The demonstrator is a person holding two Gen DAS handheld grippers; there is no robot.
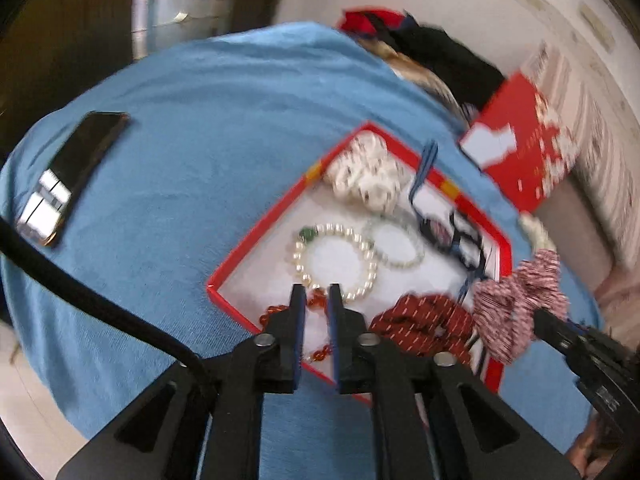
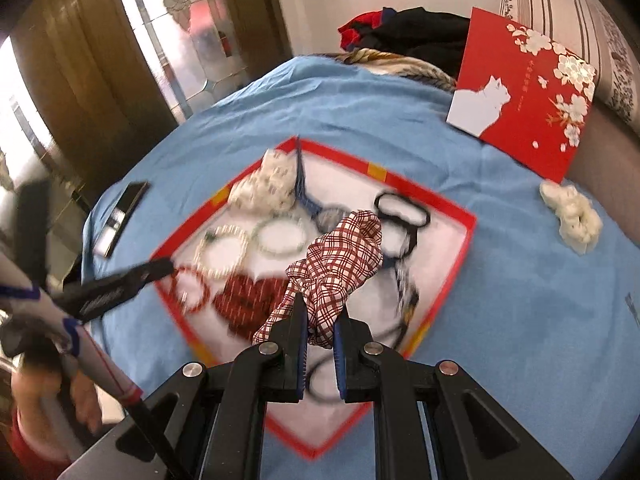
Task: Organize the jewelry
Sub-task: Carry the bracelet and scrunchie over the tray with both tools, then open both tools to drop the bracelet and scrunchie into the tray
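The right gripper is clenched on a red-and-white plaid fabric scrunchie, which hangs bunched between its black jaws above the shallow red-rimmed box with a white floor. The left gripper grasps nothing; its narrow gap stands over the near corner of that box, just above an orange-red bead bracelet.

Inside the box, a white pearl bracelet with a green bead lies beside a pale green bead bracelet. A dark red dotted scrunchie sits at the near edge, a white patterned scrunchie in the far corner, and a blue cord trails across the far rim. Black hair ties lie toward the box's right side.

The box rests on a blue cloth spread over a rounded surface. To the left of the box lies a dark phone. To the right of it a cream scrunchie lies on the cloth, and beyond the box a red lid with white blossoms and a white cat leans upright. Behind the lid is a heap of dark and red clothing. A brown wooden door with leaded glass stands far left of the box, and a striped cushion shows far right.
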